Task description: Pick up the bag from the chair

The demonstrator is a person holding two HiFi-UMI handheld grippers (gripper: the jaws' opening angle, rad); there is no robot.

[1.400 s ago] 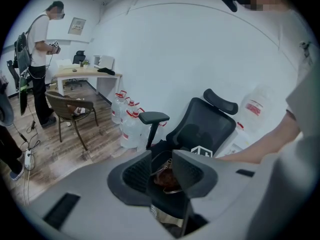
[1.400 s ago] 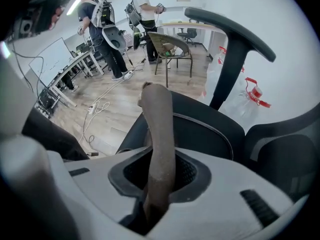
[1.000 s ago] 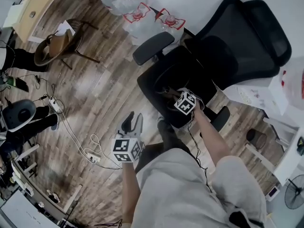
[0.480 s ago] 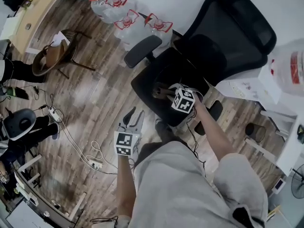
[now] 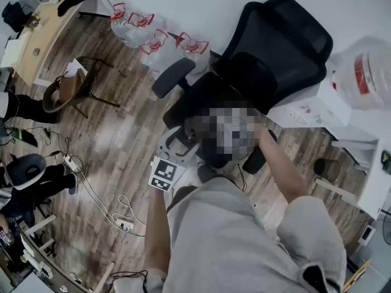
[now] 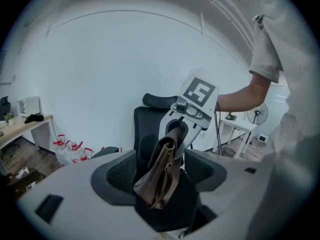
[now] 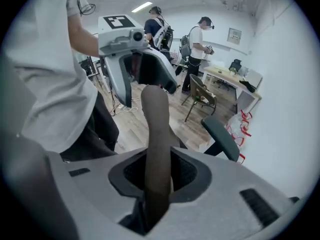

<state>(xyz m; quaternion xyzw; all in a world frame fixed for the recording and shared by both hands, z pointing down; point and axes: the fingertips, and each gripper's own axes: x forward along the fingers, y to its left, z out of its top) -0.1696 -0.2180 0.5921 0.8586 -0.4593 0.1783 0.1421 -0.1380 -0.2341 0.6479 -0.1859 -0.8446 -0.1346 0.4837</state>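
Observation:
A brown leather bag (image 6: 160, 171) hangs by its strap (image 7: 156, 134) from my right gripper (image 6: 181, 131), clear of the seat of the black office chair (image 5: 275, 54). The right gripper (image 7: 159, 171) is shut on the strap, which runs up between its jaws. My left gripper (image 5: 173, 144) faces the bag from the front with its jaws wide open. The bag's lower part shows between them; I cannot tell whether they touch it. In the head view a mosaic patch hides the bag and the right gripper.
Several water bottles with red handles (image 5: 156, 38) stand by the wall behind the chair's armrest (image 5: 171, 77). A wooden chair (image 5: 70, 78), floor cables (image 5: 91, 182), a large water jug (image 5: 363, 72), a white table (image 5: 342, 127) and two standing people (image 7: 200, 39) are around.
The right gripper has risen from the chair seat with the bag hanging from it. The left gripper has moved up and forward to the bag.

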